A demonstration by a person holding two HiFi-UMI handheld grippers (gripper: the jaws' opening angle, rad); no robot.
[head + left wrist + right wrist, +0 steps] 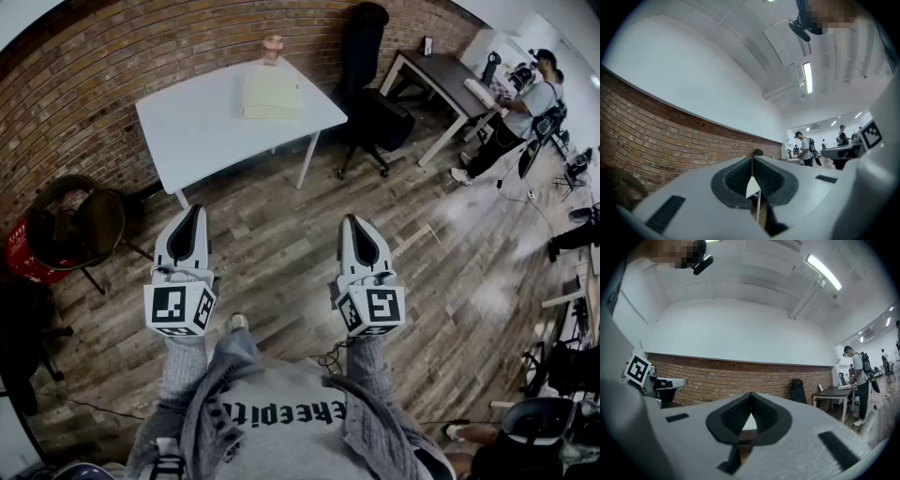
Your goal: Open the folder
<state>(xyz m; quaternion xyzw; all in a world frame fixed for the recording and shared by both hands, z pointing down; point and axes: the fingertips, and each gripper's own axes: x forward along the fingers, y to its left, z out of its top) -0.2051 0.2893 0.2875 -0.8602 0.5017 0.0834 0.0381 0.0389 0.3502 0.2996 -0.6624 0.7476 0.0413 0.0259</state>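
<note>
Left tongs (193,214) and right tongs (352,225) hung closed and empty at lower centre. Well apart, the pale folder (272,95) lay flat on the white tabletop (187,131) at upper centre. It was probably light and bendy; pinch the cover's free edge.

The folder (272,94) is pale yellow, on a white table (187,131). The wall (103,56) is red-brown brick with pale mortar lines; in the gripper views it is plain white above the brick. The floor (281,234) is wood planks in mixed browns and greys — streaky and uneven. The left gripper (192,211) and right gripper (351,221) are light grey with black ribbed pads (736,180), and each cube (178,309) bears black-and-white square markers. The sleeves (185,361) are grey knit, the shirt (281,441) grey with black lettering. The chair (375,117) is black — the desk (441,70) dark-topped on white legs.
</note>
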